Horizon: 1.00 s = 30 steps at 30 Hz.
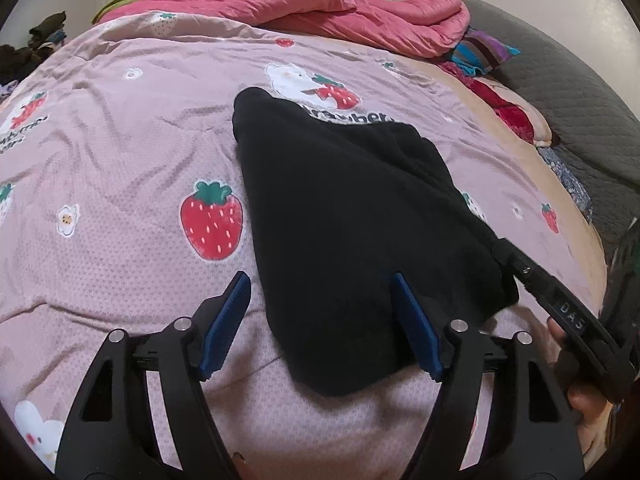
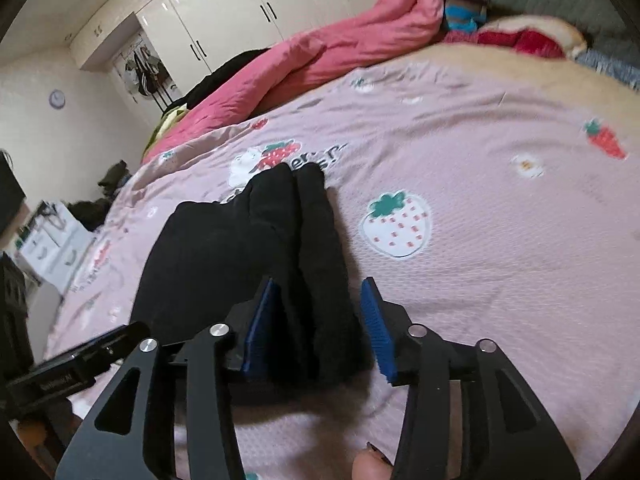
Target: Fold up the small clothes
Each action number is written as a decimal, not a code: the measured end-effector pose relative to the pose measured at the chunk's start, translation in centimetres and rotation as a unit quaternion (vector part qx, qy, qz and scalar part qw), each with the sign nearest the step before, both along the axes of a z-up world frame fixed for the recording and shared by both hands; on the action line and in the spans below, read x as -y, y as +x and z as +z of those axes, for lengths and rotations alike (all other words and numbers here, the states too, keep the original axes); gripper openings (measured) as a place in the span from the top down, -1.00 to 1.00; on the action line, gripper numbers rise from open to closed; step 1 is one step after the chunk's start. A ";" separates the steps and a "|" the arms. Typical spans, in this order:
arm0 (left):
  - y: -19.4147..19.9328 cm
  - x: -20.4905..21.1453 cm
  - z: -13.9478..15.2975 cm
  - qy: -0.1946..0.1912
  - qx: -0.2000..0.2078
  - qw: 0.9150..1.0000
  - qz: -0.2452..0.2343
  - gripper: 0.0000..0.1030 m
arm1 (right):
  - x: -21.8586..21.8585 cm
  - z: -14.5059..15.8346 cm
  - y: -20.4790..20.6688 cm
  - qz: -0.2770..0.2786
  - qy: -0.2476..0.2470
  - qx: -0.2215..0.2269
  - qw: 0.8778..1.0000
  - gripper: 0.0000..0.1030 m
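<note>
A small black garment [image 1: 340, 200] lies folded on the pink strawberry-print bedsheet [image 1: 120, 160]. My left gripper [image 1: 320, 280] is open, its blue pads astride the garment's near corner; the left pad hangs over bare sheet. One finger of the other gripper [image 1: 560, 300] reaches in from the right at the garment's edge. In the right wrist view the black garment [image 2: 240, 240] shows a long doubled ridge running away from me. My right gripper [image 2: 319, 284] stands open with the near end of that ridge between its blue pads, which do not pinch it.
A rumpled pink quilt [image 1: 320, 4] is heaped along the far side of the bed, with striped and red cloths [image 1: 488, 56] at the right. White wardrobes [image 2: 240, 12] stand behind. A fingertip [image 2: 370, 464] shows at the bottom edge.
</note>
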<state>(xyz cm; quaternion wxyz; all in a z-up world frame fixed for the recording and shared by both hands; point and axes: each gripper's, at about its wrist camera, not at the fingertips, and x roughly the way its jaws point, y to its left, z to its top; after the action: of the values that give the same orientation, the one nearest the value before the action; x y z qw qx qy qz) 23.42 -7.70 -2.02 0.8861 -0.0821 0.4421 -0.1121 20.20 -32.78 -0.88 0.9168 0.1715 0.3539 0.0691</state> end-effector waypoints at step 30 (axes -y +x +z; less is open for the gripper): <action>-13.3 -2.6 0.7 0.021 0.076 0.997 0.007 -0.82 | -2.4 1.1 -14.2 0.040 -0.089 0.071 0.993 -0.91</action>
<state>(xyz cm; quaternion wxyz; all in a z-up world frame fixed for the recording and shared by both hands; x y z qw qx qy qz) 10.10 -5.15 -1.28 0.9196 -0.0577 0.3749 -0.1021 6.05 -30.37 0.18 0.9478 0.0695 0.2993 0.0855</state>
